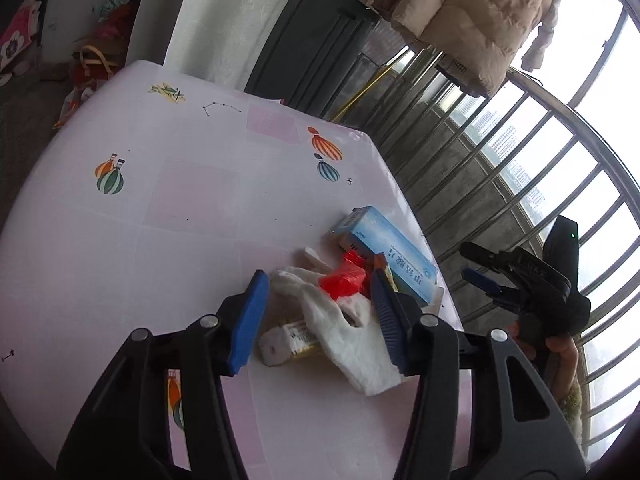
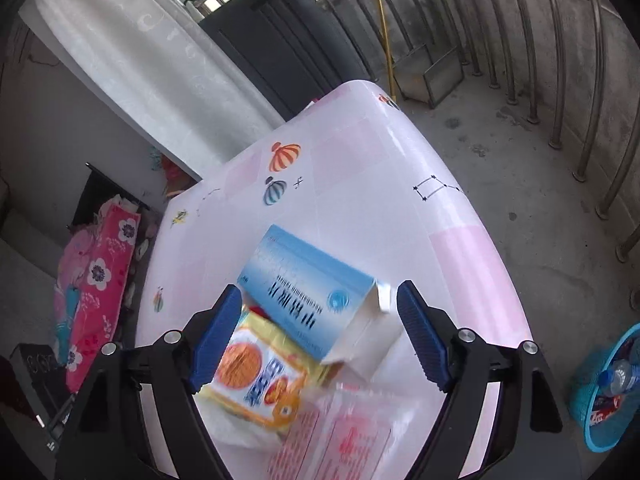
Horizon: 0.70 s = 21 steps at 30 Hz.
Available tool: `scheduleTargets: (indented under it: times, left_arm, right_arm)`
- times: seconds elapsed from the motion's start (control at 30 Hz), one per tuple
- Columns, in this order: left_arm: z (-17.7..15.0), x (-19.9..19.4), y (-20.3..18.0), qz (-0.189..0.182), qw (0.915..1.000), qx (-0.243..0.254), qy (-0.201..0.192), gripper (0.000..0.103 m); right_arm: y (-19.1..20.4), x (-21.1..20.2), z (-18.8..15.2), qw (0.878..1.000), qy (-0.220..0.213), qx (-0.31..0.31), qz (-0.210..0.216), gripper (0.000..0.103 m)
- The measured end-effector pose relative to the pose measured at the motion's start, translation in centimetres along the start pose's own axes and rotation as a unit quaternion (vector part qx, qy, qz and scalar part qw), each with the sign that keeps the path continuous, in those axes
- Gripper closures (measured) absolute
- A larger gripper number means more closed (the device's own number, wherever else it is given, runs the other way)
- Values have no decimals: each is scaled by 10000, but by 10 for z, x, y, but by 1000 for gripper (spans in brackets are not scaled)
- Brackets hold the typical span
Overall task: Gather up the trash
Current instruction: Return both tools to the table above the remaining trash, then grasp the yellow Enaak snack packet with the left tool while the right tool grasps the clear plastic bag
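Note:
A heap of trash lies near the edge of the pink-white table (image 1: 160, 240): a blue carton (image 1: 388, 248), a red wrapper (image 1: 346, 280), a crumpled white tissue (image 1: 348, 336) and a small yellow-white packet (image 1: 288, 340). My left gripper (image 1: 319, 272) straddles the tissue and red wrapper, with a gap still showing at the left pad. In the right wrist view the right gripper (image 2: 318, 287) stands wide open over the blue carton (image 2: 304, 280), a yellow snack wrapper (image 2: 256, 372) and a clear red-printed wrapper (image 2: 344, 436). The right gripper (image 1: 466, 260) also appears past the table edge, in a hand.
A turquoise basket (image 2: 604, 392) holding a plastic bottle stands on the concrete floor to the right of the table (image 2: 400, 184). A metal railing (image 1: 520, 168) runs behind, with a beige coat (image 1: 472, 20) hanging above. A dark cabinet (image 2: 280, 48) stands beyond the table.

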<state>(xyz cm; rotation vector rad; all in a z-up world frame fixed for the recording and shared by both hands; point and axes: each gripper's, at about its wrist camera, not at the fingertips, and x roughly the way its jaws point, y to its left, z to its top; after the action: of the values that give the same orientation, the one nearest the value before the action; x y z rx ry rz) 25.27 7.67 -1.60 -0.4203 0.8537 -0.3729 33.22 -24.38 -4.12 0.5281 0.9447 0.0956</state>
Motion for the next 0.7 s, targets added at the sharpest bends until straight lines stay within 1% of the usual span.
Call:
scheduleTargets:
  times: [0.03,0.1,0.13,0.2,0.23,0.27,0.37,0.43,0.53,0.63,0.7]
  left_arm:
    - [3,8,3,0,10000,-58,52,59]
    - [4,22,8,-26,9997,-174,189,68]
    - [3,29,11,-50,9994,-222,254,69]
    - [0,40,15,-80,9988,-274,407,76]
    - [-2,45,17,-121,9982,-285,504,77]
    - [-6,48,19,-143,9977,-293,588,79]
    - [-12,47,23,-285,9966,-321,703,80]
    - [-17,41,26,-360,9958,-348,763,80]
    - [-25,29,30,-377,9953,-355,823,81]
    - [-37,15,35,-364,9948,-358,883,82]
    - [-45,5,38,-351,9944,-373,927,83]
  right_arm:
    - [0,13,7,10000,86,-23,-12,25]
    - [1,38,18,9995,274,-105,-71,25]
    - [1,50,22,9991,391,-139,-127,25]
    - [2,70,22,9972,709,-182,-133,25]
    - [4,76,18,9962,834,-234,-88,25]
    - [10,77,14,9956,851,-391,-40,25]
    - [31,78,-4,9899,1150,-807,177,25]
    - [44,77,-21,9856,1281,-1093,167,25]
    - [64,72,-45,9798,1413,-1418,53,25]
    - [80,66,-71,9745,1569,-1595,163,25]
    - [91,60,-87,9712,1592,-1772,104,25]
